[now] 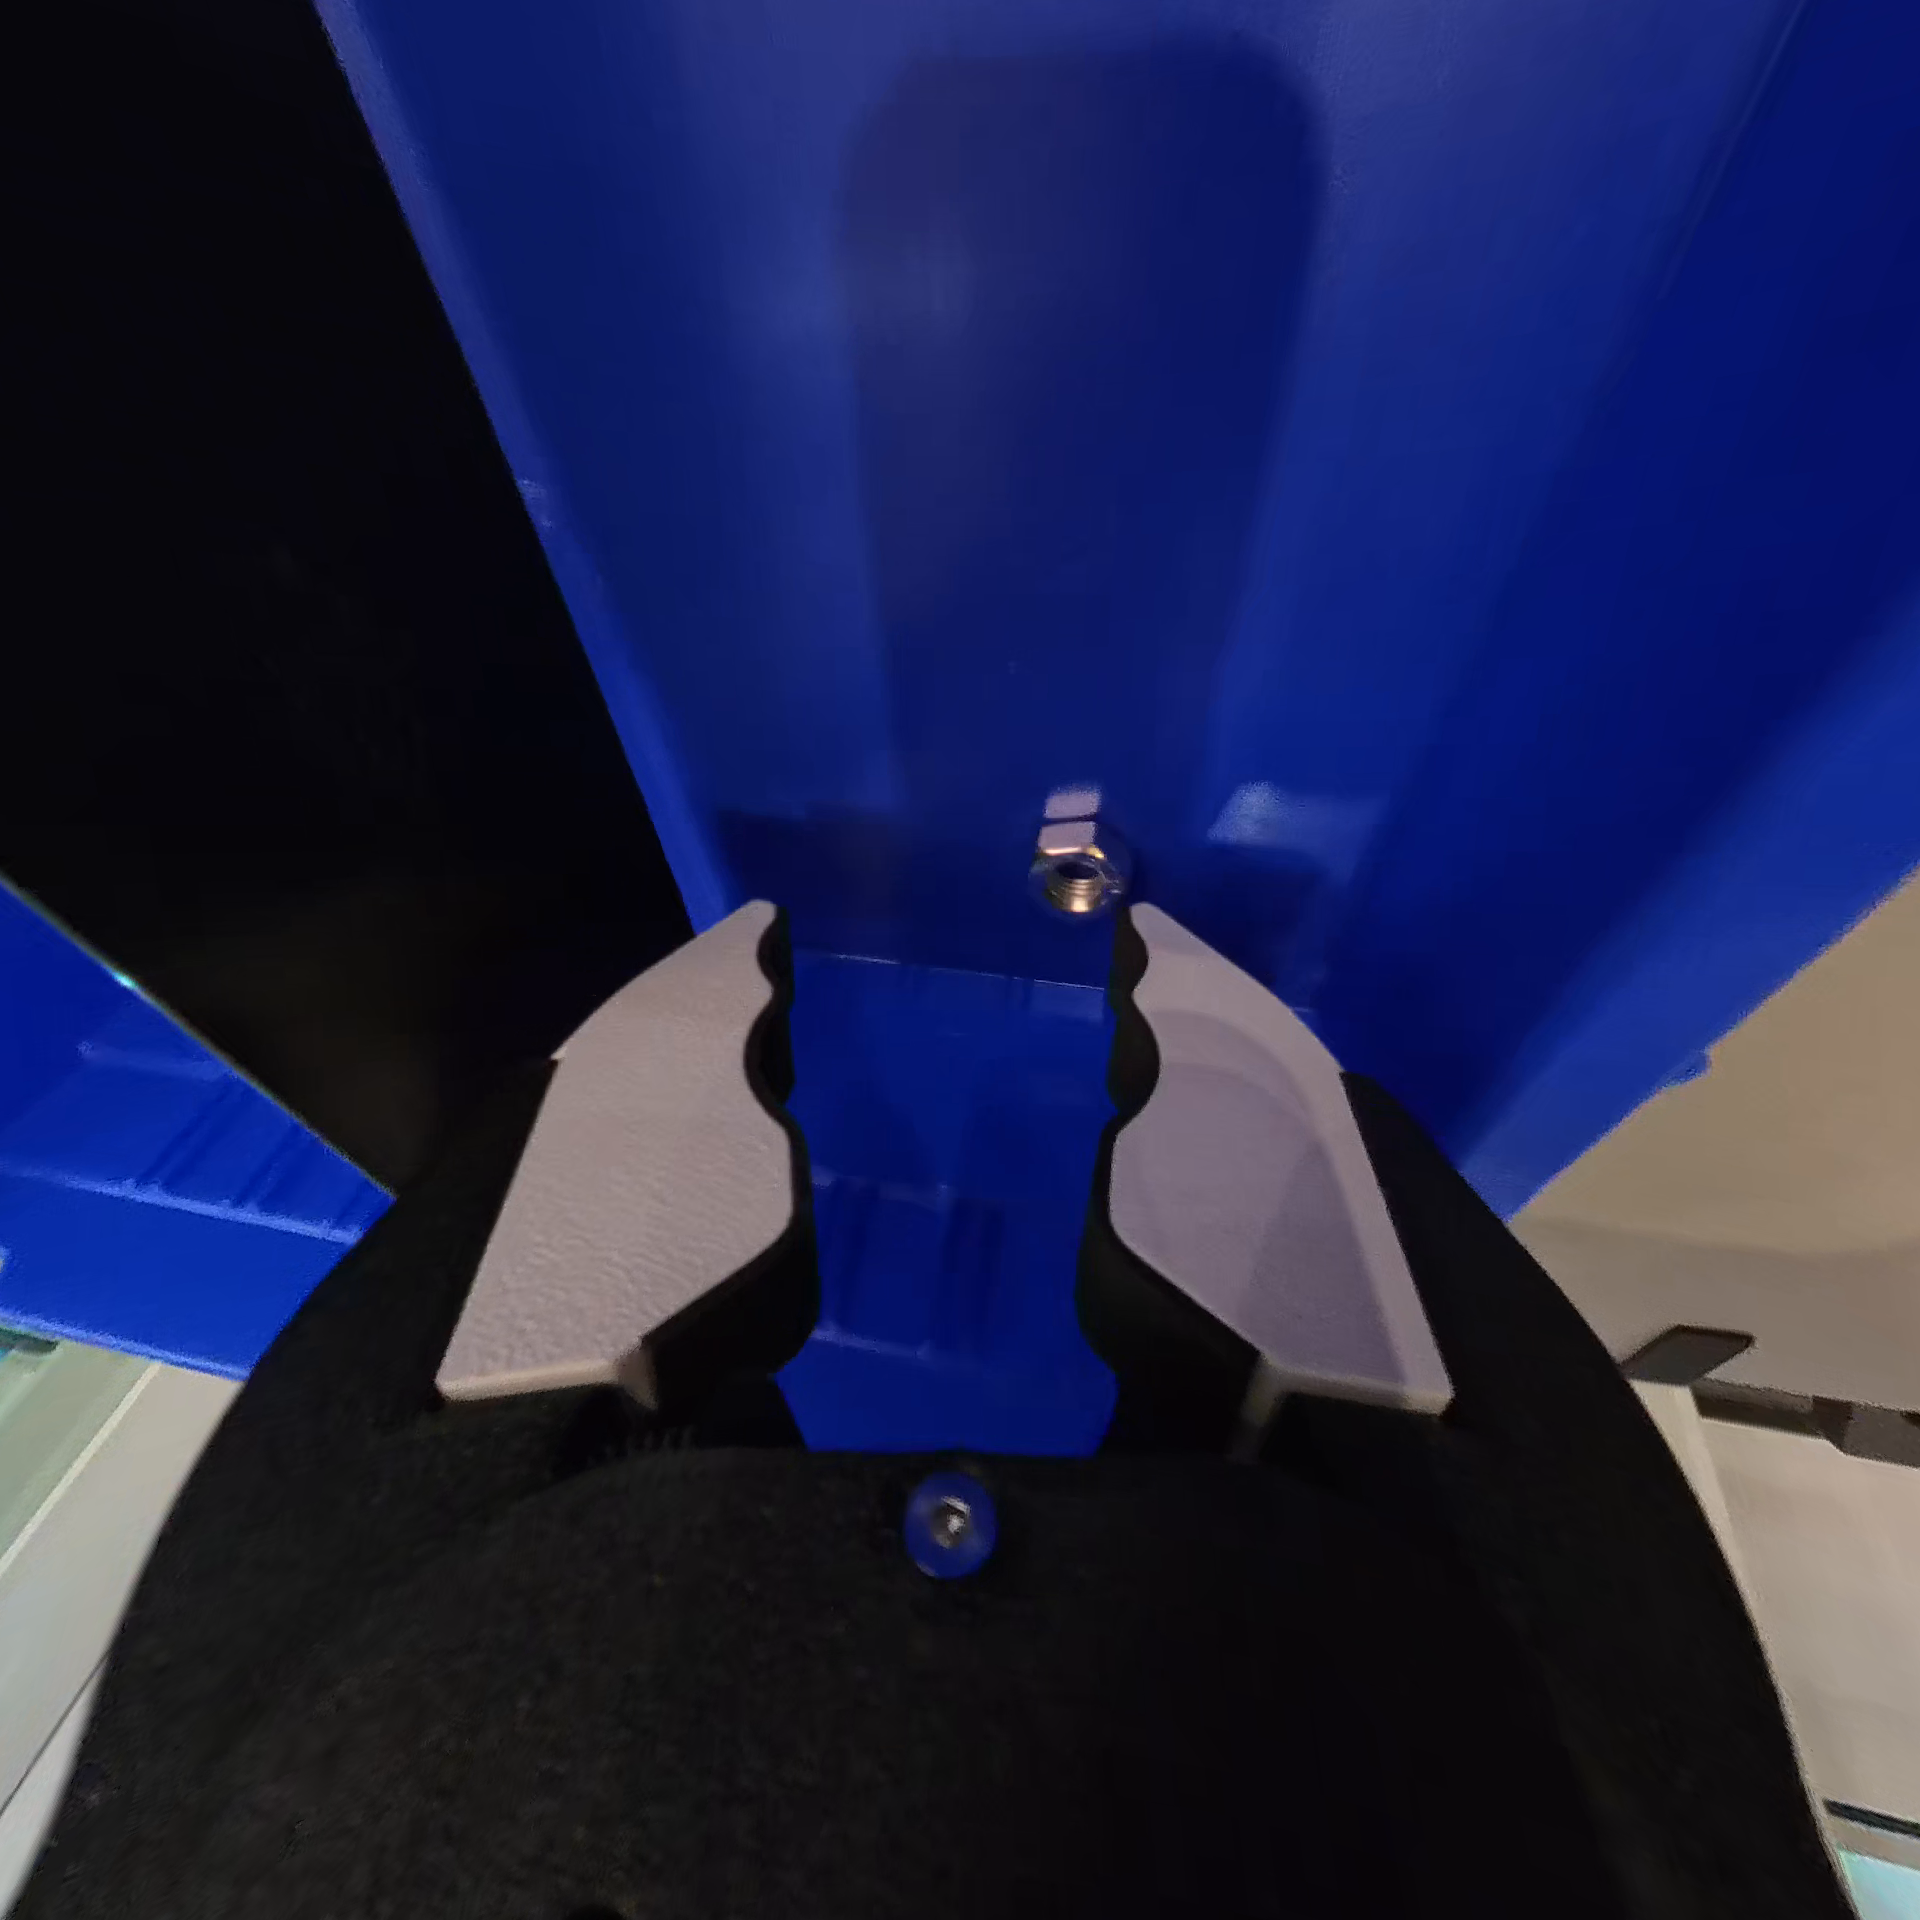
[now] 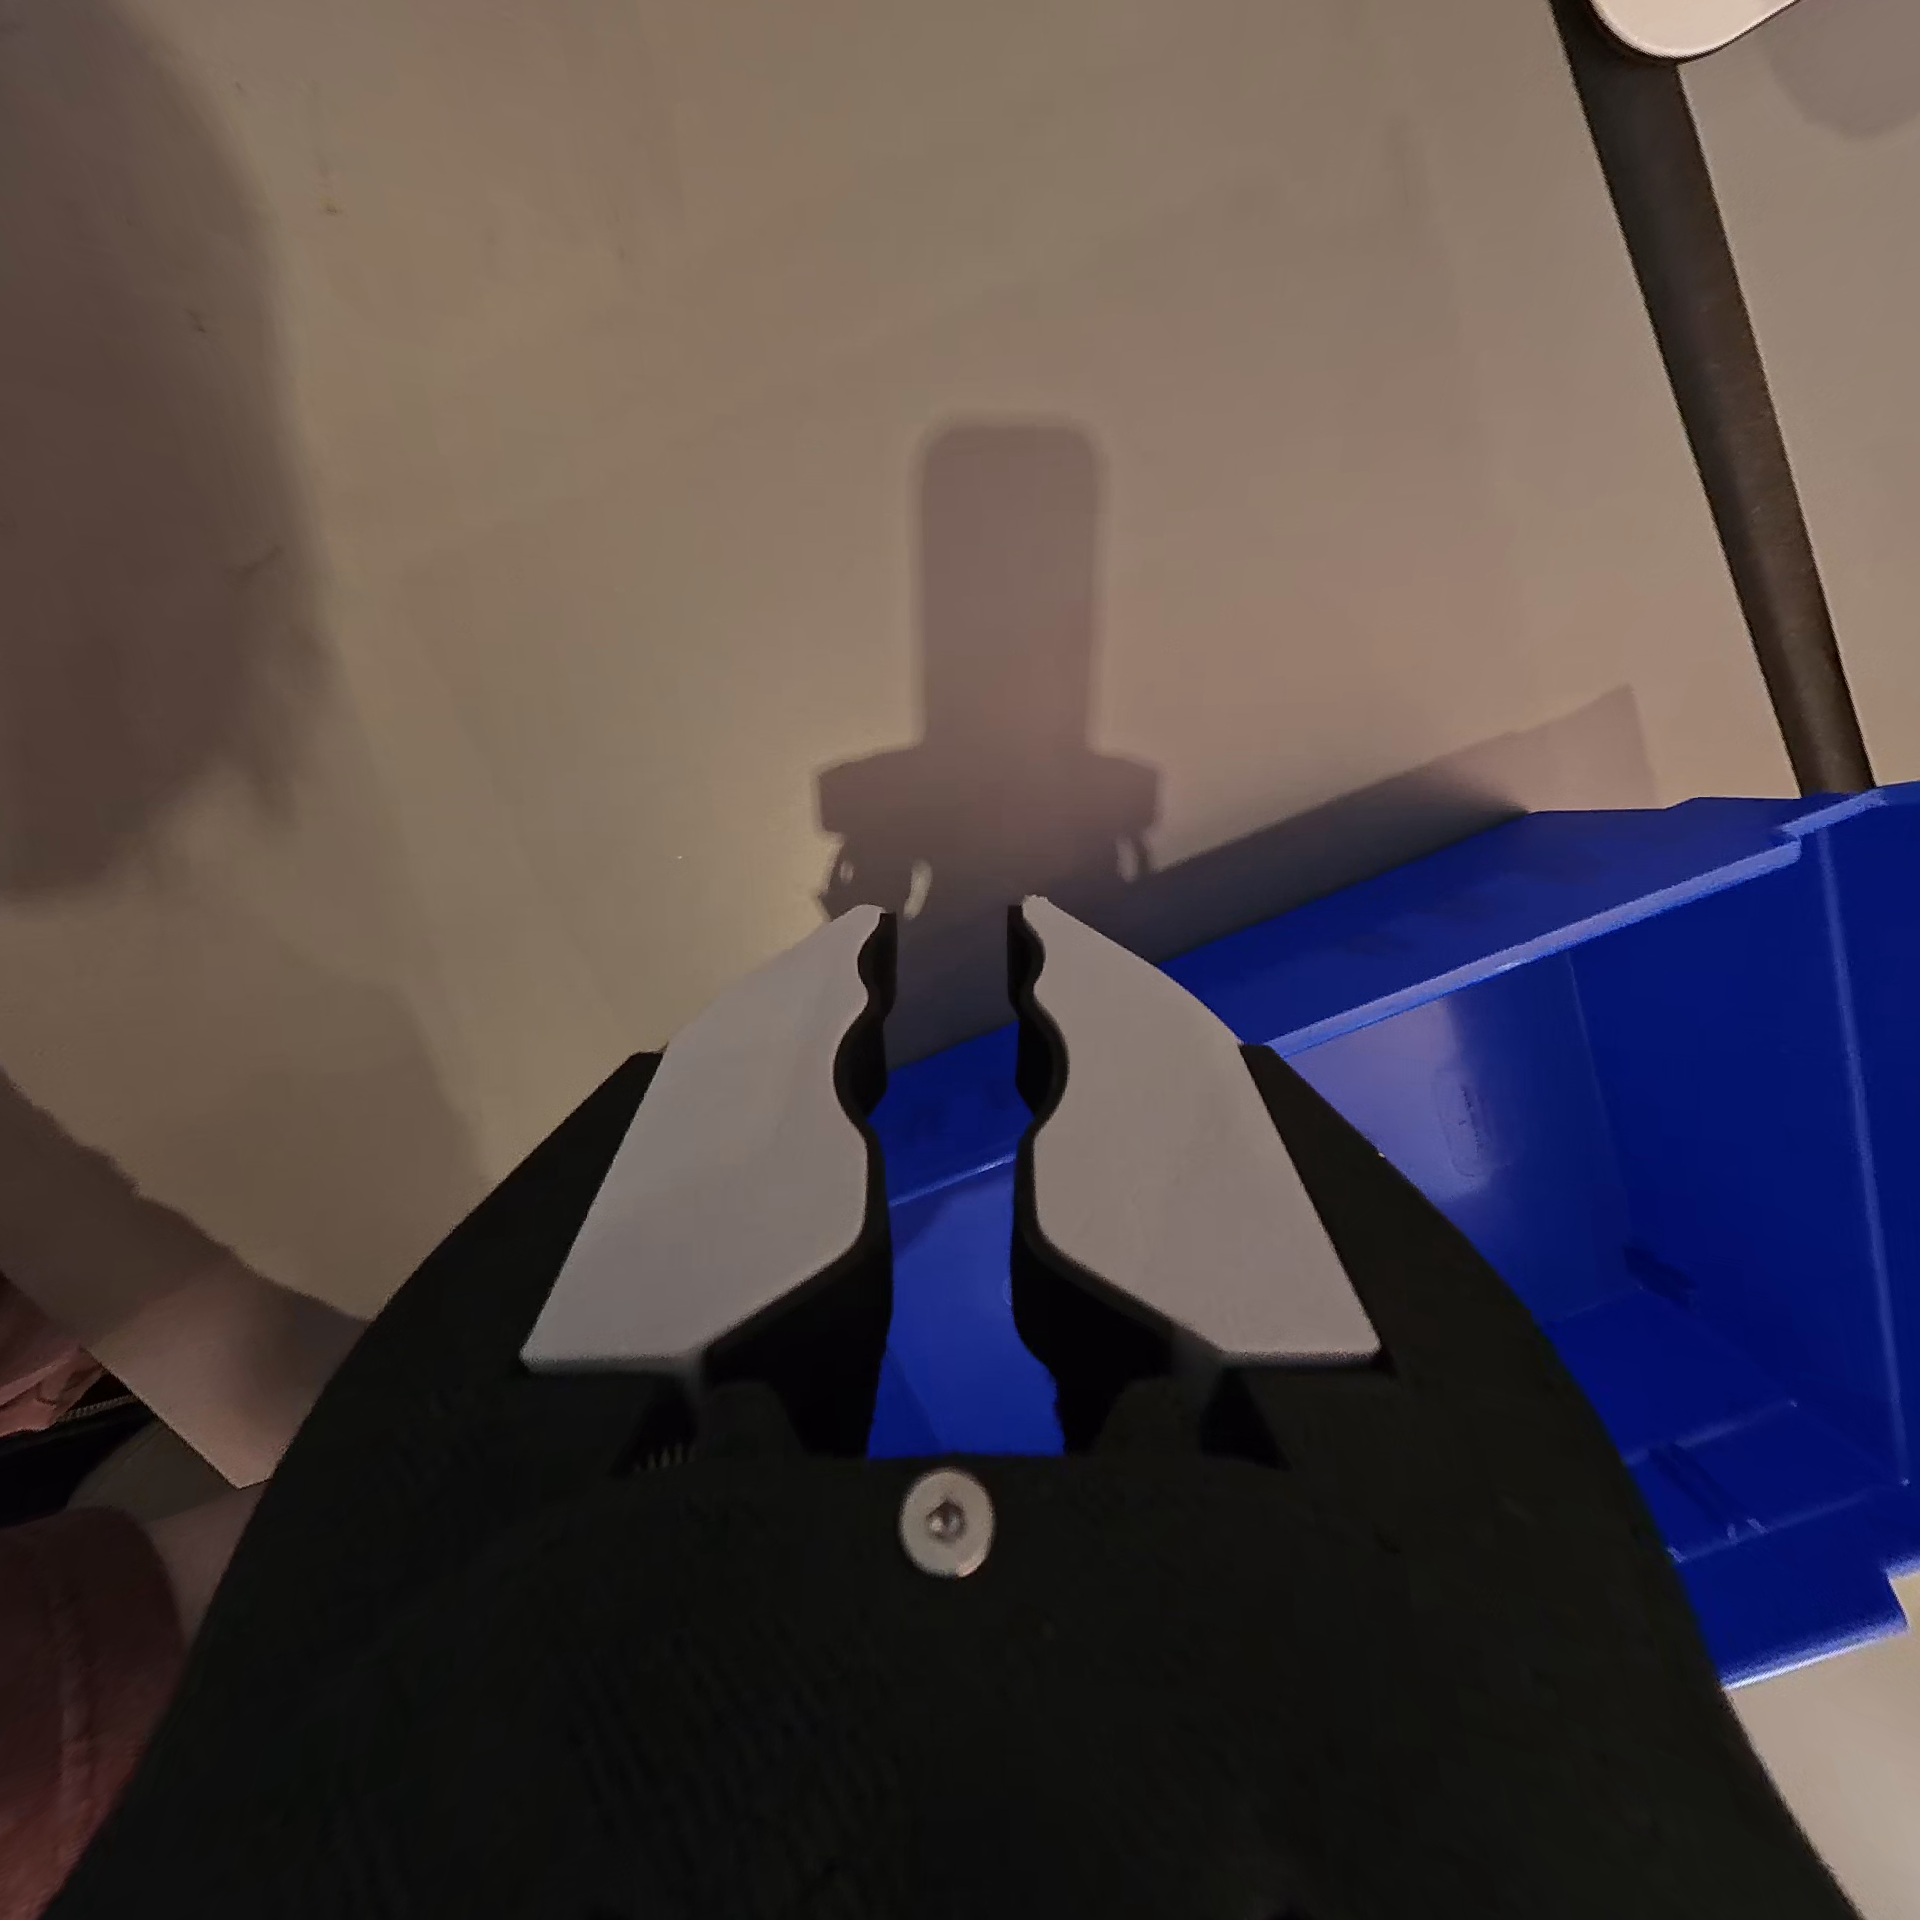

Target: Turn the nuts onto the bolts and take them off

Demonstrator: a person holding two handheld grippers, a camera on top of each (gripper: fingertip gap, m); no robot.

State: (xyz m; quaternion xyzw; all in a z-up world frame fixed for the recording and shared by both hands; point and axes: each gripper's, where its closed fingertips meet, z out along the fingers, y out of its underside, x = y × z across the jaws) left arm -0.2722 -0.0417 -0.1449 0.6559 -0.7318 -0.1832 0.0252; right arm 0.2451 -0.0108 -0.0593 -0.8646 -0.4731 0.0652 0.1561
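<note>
A small silver nut [image 1: 1077, 873] lies inside a blue plastic bin [image 1: 1039, 436], against the foot of its back wall. My left gripper [image 1: 948, 925] is open and empty inside the bin, with its right fingertip just below and beside the nut, not touching it. My right gripper [image 2: 951, 914] is open by a narrow gap and empty. It hovers over the near left corner of a blue bin [image 2: 1621, 1122] and the beige table [image 2: 582, 436]. No bolt shows in either view.
A second blue bin [image 1: 156, 1195] stands at the left of the left wrist view. A dark pole [image 2: 1725, 416] rises at the upper right of the right wrist view. The gripper's shadow falls on the table. Beige table surface [image 1: 1766, 1122] lies right of the bin. Between my right fingertips and the dark pole [image 2: 1725, 416] there is roughly 25 cm.
</note>
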